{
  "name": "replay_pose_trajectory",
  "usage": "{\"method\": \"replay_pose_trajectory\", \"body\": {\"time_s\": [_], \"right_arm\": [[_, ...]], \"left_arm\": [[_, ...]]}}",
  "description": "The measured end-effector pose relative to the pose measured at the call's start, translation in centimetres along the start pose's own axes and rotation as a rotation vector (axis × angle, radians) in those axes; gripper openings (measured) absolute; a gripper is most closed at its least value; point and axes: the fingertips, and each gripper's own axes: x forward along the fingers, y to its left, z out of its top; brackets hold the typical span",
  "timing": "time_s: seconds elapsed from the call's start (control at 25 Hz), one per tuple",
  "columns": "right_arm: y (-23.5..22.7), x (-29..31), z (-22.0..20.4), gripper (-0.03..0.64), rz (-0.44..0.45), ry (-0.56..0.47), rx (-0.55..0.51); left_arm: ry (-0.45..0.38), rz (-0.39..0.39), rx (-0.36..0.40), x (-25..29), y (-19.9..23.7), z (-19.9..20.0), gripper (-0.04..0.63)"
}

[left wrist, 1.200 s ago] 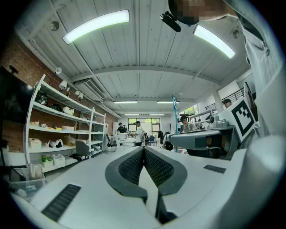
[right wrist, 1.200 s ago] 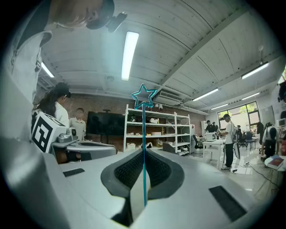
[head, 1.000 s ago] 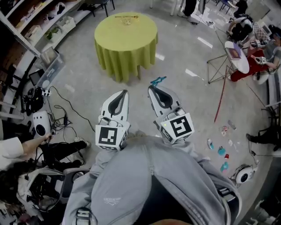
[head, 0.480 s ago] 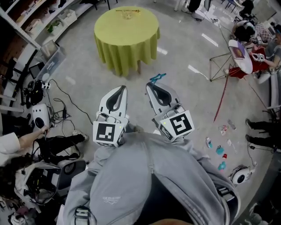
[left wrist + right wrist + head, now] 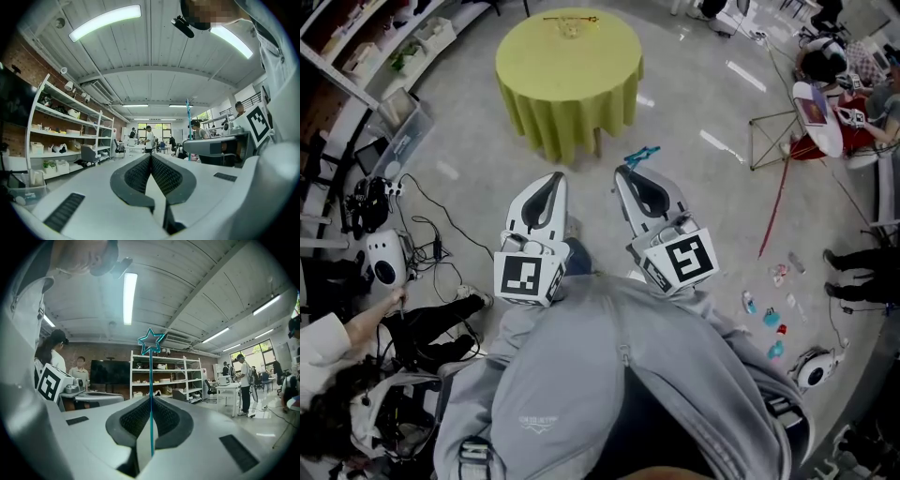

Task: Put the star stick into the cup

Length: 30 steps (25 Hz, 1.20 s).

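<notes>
The right tool [image 5: 151,398] has its jaws pressed together on the thin blue shaft of the star stick [image 5: 151,341], which stands straight out past the jaw tips with the outlined star at its far end. The left tool [image 5: 151,157], just beside it, has its two jaws closed against each other with nothing between them. In the head view both tools are held over the grey floor [image 5: 694,112], and the round worktop [image 5: 567,70] under a yellow-green cloth stands well apart ahead of them, with some small things at its far edge that are too small to tell.
</notes>
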Motion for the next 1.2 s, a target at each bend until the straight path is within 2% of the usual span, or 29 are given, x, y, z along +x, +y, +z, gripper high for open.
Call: {"method": "replay_pose_trajectory", "body": {"time_s": [0.28,0.64,1.04,1.2], "right_arm": [[-3.4,10.4,0.0,0.04,-0.037,-0.003,0.002],[-7.7,21.6,0.1,0.04,-0.111,0.006,0.012],[-9.9,27.0,-0.6,0.04,-0.171,0.038,0.013],[-10.3,28.3,-0.8,0.04,-0.171,0.043,0.012]], "left_arm": [[-0.011,-0.055,-0.002,7.1,8.3,0.3,0.017],[0.015,-0.135,-0.018,15.5,17.3,0.2,0.017],[0.032,-0.197,-0.059,20.0,21.9,-0.9,0.017],[0.036,-0.192,-0.072,20.6,23.2,-1.3,0.017]]}}
